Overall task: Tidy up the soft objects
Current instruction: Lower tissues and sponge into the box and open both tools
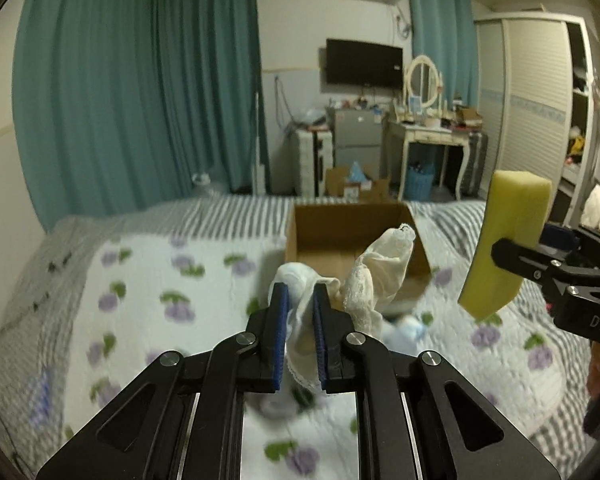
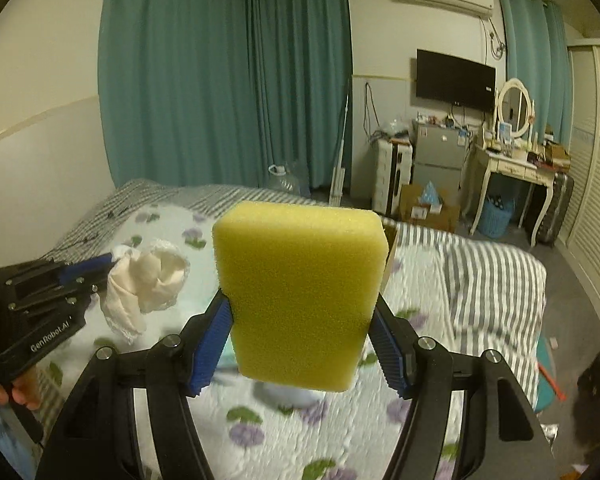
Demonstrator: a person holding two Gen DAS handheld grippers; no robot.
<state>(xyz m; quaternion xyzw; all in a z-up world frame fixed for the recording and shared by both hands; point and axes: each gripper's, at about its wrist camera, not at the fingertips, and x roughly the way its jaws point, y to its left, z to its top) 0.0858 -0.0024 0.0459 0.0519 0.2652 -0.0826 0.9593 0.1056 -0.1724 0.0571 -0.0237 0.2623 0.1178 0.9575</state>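
My left gripper (image 1: 300,292) is shut on a cream lace-trimmed cloth (image 1: 374,276) and holds it above the bed, just short of an open brown cardboard box (image 1: 352,236). My right gripper (image 2: 302,312) is shut on a yellow sponge (image 2: 300,292) and holds it upright in the air. In the left wrist view the sponge (image 1: 508,240) and right gripper (image 1: 512,252) hover to the right of the box. In the right wrist view the left gripper (image 2: 104,264) and cloth (image 2: 144,284) are at the left; the sponge hides most of the box.
The bed has a white quilt with purple flowers (image 1: 148,292) over a grey striped cover (image 2: 492,280). A pale blue soft thing (image 1: 408,328) lies blurred on the quilt below the grippers. A desk, small fridge, boxes and a wardrobe stand beyond the bed's far end.
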